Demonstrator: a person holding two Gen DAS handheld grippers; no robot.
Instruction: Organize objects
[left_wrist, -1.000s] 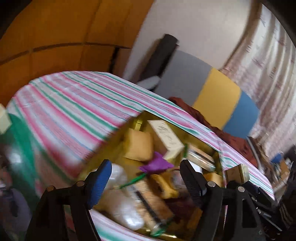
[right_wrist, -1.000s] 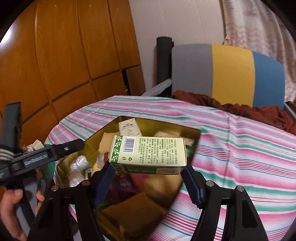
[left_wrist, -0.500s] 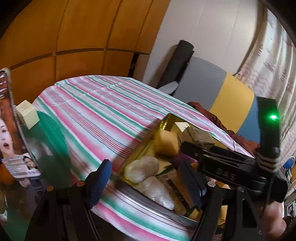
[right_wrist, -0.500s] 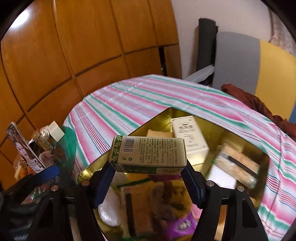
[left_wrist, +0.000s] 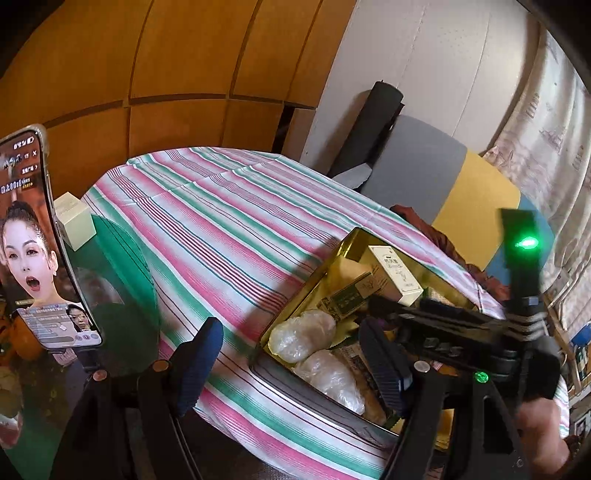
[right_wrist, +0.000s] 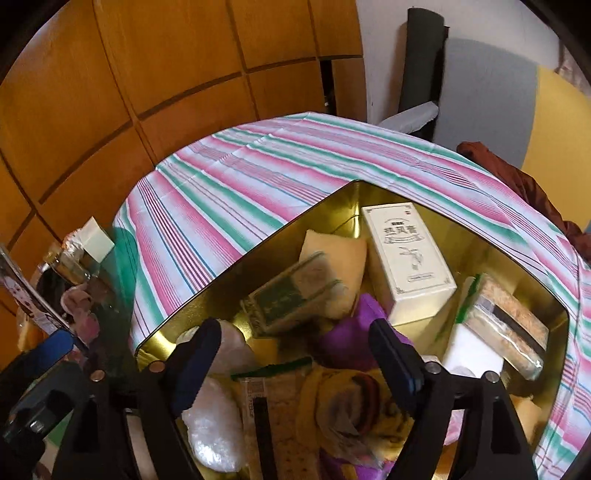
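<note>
A gold tin (right_wrist: 255, 251) sits on the striped tablecloth (right_wrist: 229, 184), full of packets. A green printed box (right_wrist: 295, 291) lies blurred inside it, on a yellow pad beside a white box (right_wrist: 406, 258). My right gripper (right_wrist: 295, 354) hangs over the tin's near side; its jaws are opening and nothing is between them. In the left wrist view the same tin (left_wrist: 310, 280), green box (left_wrist: 347, 295) and white box (left_wrist: 395, 269) show at the right. My left gripper (left_wrist: 291, 354) stands open and empty above the cloth at the tin's near left corner.
A phone (left_wrist: 33, 240) stands upright at the far left with a small pale box (left_wrist: 74, 221) behind it. Two clear-wrapped white bundles (left_wrist: 303, 336) fill the tin's near end. A grey, yellow and blue cushion (left_wrist: 417, 177) lies behind the table, with wood panelling on the left.
The right gripper has let go of the green box, which has dropped into the tin. The left view swung left, bringing the phone into sight.
</note>
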